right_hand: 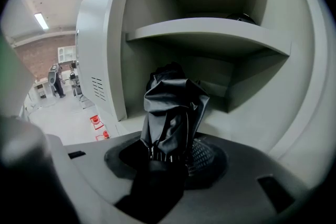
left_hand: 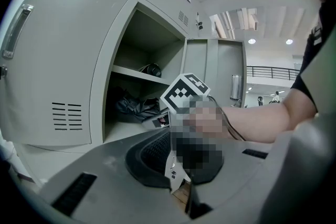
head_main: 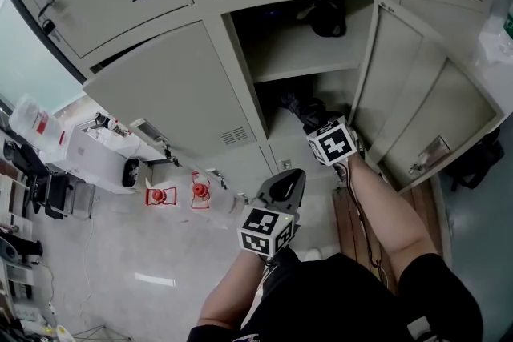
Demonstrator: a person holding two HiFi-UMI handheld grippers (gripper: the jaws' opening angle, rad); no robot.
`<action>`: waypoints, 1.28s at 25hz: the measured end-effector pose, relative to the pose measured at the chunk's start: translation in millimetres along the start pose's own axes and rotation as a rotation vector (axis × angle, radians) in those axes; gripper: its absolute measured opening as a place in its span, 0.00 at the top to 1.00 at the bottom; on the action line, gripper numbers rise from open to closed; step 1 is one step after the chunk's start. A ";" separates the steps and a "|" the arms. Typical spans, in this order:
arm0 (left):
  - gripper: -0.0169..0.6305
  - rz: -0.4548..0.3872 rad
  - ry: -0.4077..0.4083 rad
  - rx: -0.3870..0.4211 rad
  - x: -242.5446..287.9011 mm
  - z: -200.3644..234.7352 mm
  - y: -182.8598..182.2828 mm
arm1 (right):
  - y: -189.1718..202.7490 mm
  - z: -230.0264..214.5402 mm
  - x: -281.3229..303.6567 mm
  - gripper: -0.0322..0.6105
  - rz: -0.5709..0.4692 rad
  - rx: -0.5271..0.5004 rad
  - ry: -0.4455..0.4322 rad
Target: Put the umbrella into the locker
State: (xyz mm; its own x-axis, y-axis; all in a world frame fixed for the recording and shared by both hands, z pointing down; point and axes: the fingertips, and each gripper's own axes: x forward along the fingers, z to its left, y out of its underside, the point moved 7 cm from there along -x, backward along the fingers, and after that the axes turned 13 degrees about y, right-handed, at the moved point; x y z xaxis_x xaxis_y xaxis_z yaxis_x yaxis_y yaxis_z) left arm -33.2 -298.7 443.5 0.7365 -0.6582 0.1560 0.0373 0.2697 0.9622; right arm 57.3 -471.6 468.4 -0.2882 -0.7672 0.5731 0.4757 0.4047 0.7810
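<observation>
R tool [right_hand: 167, 160] clamped on folded black umbrella [right_hand: 170, 107], already w/in locker [right_hand: 299, 113] lower compartment, below shelf [right_hand: 210, 31]. L tool [left_hand: 176, 176] pressed together, empty, outside. Prob. left: set down, let go, pull out.

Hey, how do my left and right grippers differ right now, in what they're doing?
The right gripper clamps the black folded umbrella; the left gripper has nothing between its jaws. The right gripper reaches into the lower compartment of the open locker; the left gripper hangs outside, in front of it. Both are shut.
</observation>
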 end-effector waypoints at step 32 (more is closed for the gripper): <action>0.94 0.061 0.049 0.011 12.5 71.3 -15.3 | -25.6 -16.7 98.8 0.58 0.111 -0.072 0.077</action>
State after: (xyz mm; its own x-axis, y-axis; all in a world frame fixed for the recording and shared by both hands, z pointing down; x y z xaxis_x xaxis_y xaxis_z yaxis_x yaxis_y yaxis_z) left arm -72.8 -361.1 446.7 0.7691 -0.6058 0.2037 -0.0158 0.3006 0.9536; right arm 30.6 -566.0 500.9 -0.1670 -0.7569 0.6318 0.5606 0.4542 0.6924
